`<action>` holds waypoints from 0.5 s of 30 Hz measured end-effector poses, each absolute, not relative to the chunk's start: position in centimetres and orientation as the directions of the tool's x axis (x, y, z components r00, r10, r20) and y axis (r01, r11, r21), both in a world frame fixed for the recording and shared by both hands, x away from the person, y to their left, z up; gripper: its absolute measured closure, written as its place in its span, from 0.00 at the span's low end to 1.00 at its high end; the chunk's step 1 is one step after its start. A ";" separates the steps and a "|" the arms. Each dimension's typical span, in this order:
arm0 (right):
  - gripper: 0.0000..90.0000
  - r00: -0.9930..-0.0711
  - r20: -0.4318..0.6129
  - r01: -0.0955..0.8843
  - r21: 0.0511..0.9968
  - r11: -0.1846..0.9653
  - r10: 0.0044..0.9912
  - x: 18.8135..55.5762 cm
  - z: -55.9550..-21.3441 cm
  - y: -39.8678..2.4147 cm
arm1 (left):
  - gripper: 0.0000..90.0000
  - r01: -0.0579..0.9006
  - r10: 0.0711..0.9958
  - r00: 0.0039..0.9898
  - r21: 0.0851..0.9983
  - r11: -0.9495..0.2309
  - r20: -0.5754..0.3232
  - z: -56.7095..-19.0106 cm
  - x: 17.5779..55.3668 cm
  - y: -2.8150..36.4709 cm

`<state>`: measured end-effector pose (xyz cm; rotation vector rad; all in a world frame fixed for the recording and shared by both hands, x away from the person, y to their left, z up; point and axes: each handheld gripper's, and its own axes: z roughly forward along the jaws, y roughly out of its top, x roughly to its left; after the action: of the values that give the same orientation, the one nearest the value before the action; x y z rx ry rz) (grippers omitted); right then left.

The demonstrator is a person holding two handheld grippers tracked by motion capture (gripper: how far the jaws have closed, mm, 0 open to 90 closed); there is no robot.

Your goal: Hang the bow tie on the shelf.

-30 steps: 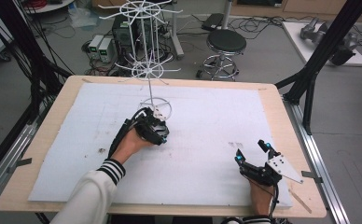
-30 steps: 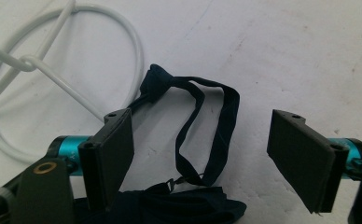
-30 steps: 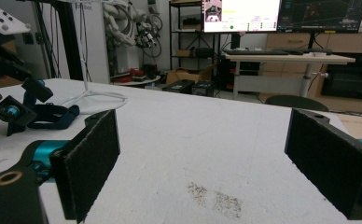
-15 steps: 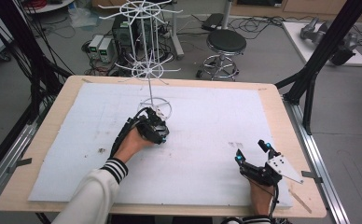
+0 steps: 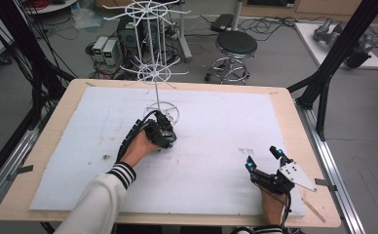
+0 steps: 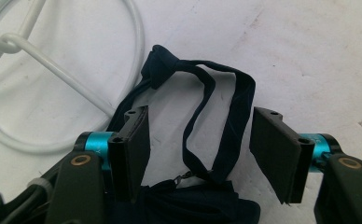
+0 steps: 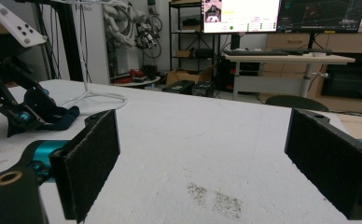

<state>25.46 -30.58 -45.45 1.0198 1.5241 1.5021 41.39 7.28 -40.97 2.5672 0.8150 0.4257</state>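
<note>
Left gripper [image 6: 200,154], centre-left of the high view, stands with jaws apart and nothing clamped, straddling a dark navy strap [image 6: 216,116] lying on the white mat [image 5: 216,126]. The strap's loop runs away from the jaws toward the wire stand's base ring [image 6: 123,56] at upper left. Right gripper [image 5: 264,160], lower right, is spread wide, empty, well apart; the left is nearer

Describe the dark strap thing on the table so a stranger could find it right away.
Start at the white wire rack standing on the table's far side. At its ring-shaped base lies a navy fabric strap, between the open left gripper jaws. It's dark against white.
</note>
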 end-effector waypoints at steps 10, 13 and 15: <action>0.10 -0.399 0.021 0.032 0.999 -0.009 0.917 25.5 -45.5 -30.6 | 0.49 0.474 0.588 0.788 0.428 -0.770 0.185 -41.2 41.4 7.0; 0.10 -0.399 0.024 0.032 0.999 -0.012 0.917 25.5 -45.5 -30.6 | 0.55 0.475 0.589 0.786 0.428 -0.769 0.185 -41.2 41.4 7.0; 0.10 -0.399 0.019 0.027 1.000 -0.009 0.917 25.5 -45.5 -30.6 | 0.57 0.479 0.590 0.786 0.424 -0.769 0.182 -41.2 41.4 7.0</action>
<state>25.48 -30.60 -45.45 1.0157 1.5183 1.5047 41.37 7.00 -41.20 2.6203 0.8137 0.4362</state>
